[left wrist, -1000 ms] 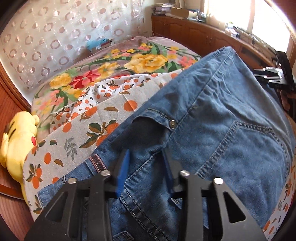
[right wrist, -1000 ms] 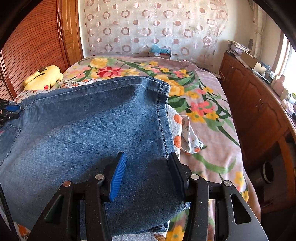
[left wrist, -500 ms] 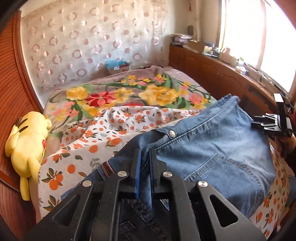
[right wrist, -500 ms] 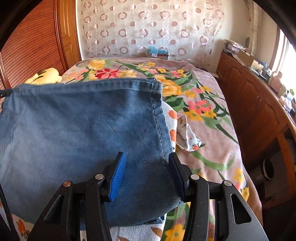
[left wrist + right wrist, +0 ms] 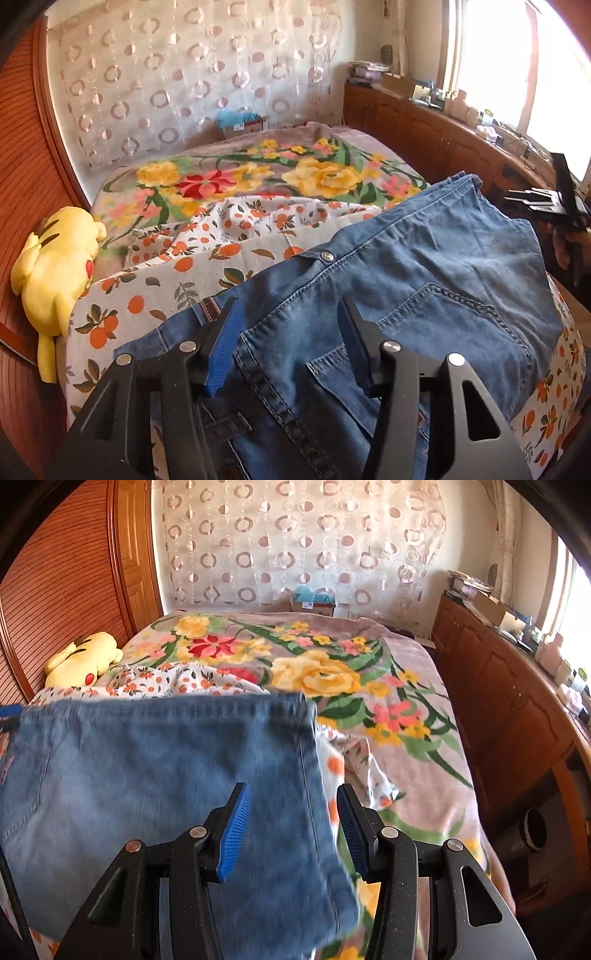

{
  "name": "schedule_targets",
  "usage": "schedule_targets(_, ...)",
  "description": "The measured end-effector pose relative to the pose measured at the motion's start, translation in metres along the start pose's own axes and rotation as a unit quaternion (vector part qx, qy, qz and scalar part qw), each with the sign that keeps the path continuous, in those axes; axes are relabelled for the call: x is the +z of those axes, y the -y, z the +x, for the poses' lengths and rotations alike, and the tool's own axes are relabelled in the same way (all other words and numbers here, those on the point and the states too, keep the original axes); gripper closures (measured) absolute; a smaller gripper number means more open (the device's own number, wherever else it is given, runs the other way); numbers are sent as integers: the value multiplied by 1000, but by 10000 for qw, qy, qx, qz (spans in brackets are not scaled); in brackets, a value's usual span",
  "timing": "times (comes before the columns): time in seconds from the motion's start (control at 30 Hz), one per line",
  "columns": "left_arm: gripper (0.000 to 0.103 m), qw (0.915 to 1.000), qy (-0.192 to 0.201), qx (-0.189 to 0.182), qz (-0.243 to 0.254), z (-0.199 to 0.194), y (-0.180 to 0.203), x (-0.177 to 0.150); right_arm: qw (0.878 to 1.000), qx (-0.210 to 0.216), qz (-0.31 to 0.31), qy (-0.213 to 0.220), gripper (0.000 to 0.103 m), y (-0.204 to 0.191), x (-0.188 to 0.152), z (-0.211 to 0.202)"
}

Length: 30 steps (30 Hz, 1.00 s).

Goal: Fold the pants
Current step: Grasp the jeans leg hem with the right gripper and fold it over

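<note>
Blue jeans (image 5: 424, 280) lie folded on the bed, waistband button and back pocket facing up. In the left wrist view my left gripper (image 5: 288, 314) hovers over the waistband end, its jaws opening, with denim below them and the pads not pressing it. At that view's right edge the right gripper (image 5: 543, 206) shows beyond the jeans. The right wrist view has the jeans (image 5: 166, 775) spread flat, hem edge at the far side. My right gripper (image 5: 292, 797) stands open above their right side seam, gripping nothing. The left gripper's blue pad (image 5: 9, 710) peeks in at the left edge.
A flowered blanket (image 5: 332, 672) covers the bed, with an orange-print sheet (image 5: 221, 251) under the jeans. A yellow plush toy (image 5: 55, 266) lies at the bed's left side by the wooden wall. A wooden cabinet (image 5: 517, 709) runs along the right. A box (image 5: 314, 603) sits at the far end.
The left gripper closed on the denim by the waistband half a second ago and has now let go and spread, drawing back a little. The right gripper stayed open, and the hem sits lower in its view.
</note>
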State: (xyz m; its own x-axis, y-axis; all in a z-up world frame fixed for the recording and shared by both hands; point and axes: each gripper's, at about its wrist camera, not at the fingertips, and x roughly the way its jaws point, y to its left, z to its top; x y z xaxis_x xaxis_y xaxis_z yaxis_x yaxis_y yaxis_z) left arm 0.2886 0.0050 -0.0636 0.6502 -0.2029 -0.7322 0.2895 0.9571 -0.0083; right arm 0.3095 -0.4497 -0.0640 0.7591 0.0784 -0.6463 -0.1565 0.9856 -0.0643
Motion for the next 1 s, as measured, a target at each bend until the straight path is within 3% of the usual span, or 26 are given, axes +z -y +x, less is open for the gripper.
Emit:
schedule_targets(0.33, 48, 9993, 371, -79, -23, -21, 7, -5, 9983, 297, 410, -296, 53, 22, 53, 56)
schedule_targets(0.53, 48, 9989, 454, -44, -123, -25, 1, -5, 9948, 510, 797, -386, 53, 38, 59, 73)
schedule_targets(0.83, 48, 9989, 460, 0, -96, -24, 2, -4, 9931, 681, 810, -508, 53, 41, 59, 80)
schedule_targets(0.87, 48, 9989, 449, 17, -90, -24, 2, -4, 9935, 654, 803, -467, 57, 40, 60, 79)
schedule_targets(0.9, 48, 9990, 442, 27, -84, -24, 1, -5, 9940, 654, 774, -405, 73, 40, 60, 77)
schedule_targets(0.97, 48, 9992, 400, 59, -64, -23, 2, -6, 9955, 579, 696, -273, 85, 36, 61, 70)
schedule_targets(1.0, 48, 9992, 394, 68, -64, -24, 2, -7, 9963, 564, 635, -152, 99, 35, 63, 65)
